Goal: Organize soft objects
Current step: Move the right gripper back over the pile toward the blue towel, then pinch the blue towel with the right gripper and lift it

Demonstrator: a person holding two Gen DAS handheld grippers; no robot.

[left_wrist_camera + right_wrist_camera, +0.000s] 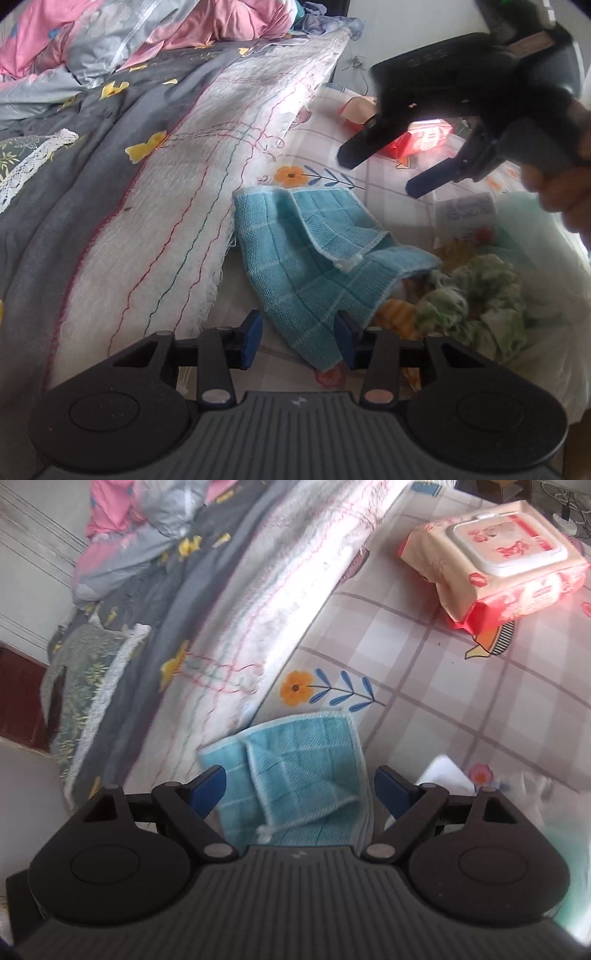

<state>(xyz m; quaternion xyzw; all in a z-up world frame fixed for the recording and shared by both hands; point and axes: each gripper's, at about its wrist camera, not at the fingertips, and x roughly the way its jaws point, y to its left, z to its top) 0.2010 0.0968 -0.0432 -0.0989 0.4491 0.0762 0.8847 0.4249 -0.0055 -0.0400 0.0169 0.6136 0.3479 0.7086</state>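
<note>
Soft things cover this bed from end to end. Biggest of all, the grey quilt with yellow shapes sprawls across the left, and a pink-and-grey duvet is bunched up at the far end. Along the quilt's edge runs a white gauze blanket stitched with coloured threads, draped down onto the checked floral sheet.

On that sheet, just beside the gauze blanket, lies the teal cloth, folded over on itself, one flap turned back. Its right end touches a crumpled green-and-white fabric sitting in a white bag at the right.

Farther off on the sheet, well clear of the cloth, rests a red-and-cream pack of wipes.

Now the tools. The left gripper is low over the near corner of the teal cloth, its blue pads either side of that corner with gaps showing: not pinching, jaws part-way in. The right gripper, held in a person's hand, hangs above the cloth's far side, tilted down, jaws spread wide and empty.
</note>
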